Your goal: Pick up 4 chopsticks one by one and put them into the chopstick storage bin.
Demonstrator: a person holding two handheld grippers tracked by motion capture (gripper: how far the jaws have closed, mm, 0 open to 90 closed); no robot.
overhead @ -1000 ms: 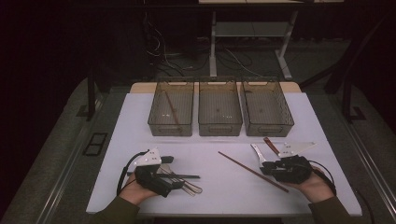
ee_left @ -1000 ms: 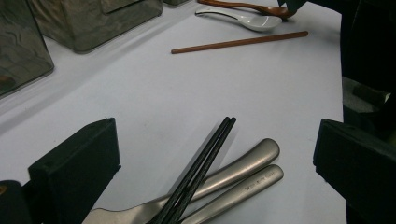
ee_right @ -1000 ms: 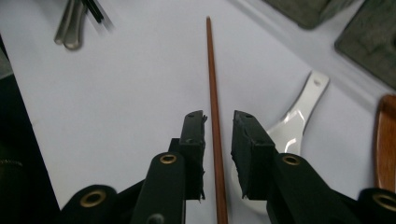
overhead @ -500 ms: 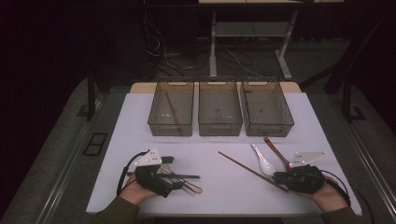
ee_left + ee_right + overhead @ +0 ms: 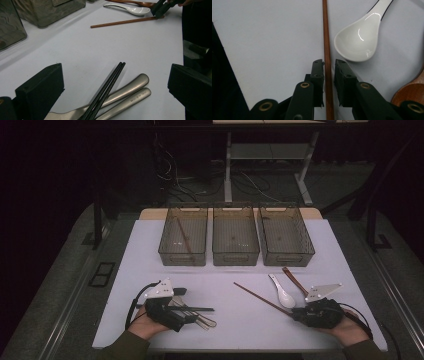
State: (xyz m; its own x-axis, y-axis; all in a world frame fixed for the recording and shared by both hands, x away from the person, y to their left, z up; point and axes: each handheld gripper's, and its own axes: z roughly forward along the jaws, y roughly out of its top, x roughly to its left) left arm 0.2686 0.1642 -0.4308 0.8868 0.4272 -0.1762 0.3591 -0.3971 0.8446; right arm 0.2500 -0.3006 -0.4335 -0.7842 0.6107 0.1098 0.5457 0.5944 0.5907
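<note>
On the smooth white table (image 5: 225,290), the right gripper (image 5: 328,65) straddles a slim brown wooden chopstick (image 5: 326,37); its jaws stand narrowly apart, the left pad touching, the right just clear. Just beside lies a glossy white spoon (image 5: 359,42) (rounded bowl up). The left gripper (image 5: 112,85) gapes over black chopsticks (image 5: 106,91).

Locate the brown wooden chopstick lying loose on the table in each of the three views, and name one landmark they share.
High view: the brown chopstick lies diagonally right of centre, its near end at the right gripper.
Left gripper view: top, running level, its right end at that gripper.
Right gripper view: straight up the middle, between the jaws.
Shared landmark: the white spoon beside it.
</note>
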